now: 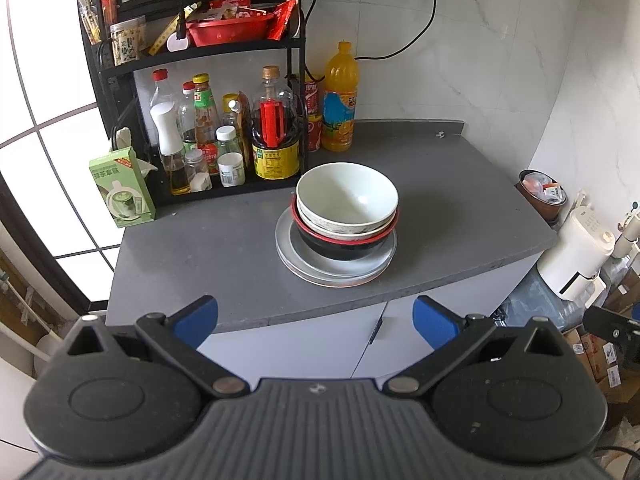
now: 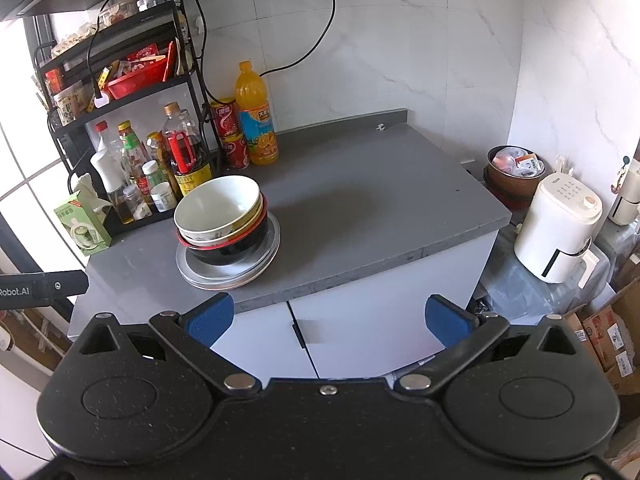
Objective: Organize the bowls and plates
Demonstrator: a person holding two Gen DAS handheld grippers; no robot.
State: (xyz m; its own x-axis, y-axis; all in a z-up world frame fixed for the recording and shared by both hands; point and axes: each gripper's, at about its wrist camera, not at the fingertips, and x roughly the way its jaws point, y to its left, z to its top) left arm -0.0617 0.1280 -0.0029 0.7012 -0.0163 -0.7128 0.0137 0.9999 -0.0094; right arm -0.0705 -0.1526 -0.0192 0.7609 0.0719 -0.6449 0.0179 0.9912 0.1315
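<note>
A white bowl (image 1: 347,196) sits nested on a patterned bowl and a black bowl with a red rim (image 1: 340,246). They stand on stacked grey plates (image 1: 304,268) on the grey counter (image 1: 200,252). The stack also shows in the right wrist view: white bowl (image 2: 218,206), black bowl (image 2: 232,248), plates (image 2: 224,274). My left gripper (image 1: 316,320) is open and empty, held off the counter's front edge, below the stack. My right gripper (image 2: 328,318) is open and empty, in front of the cabinet doors, right of the stack.
A black rack (image 1: 192,52) with sauce bottles stands at the counter's back left, with an orange juice bottle (image 1: 340,100), red cans and a green box (image 1: 122,188) beside it. A white appliance (image 2: 558,228) and a brown pot (image 2: 514,172) sit right of the counter.
</note>
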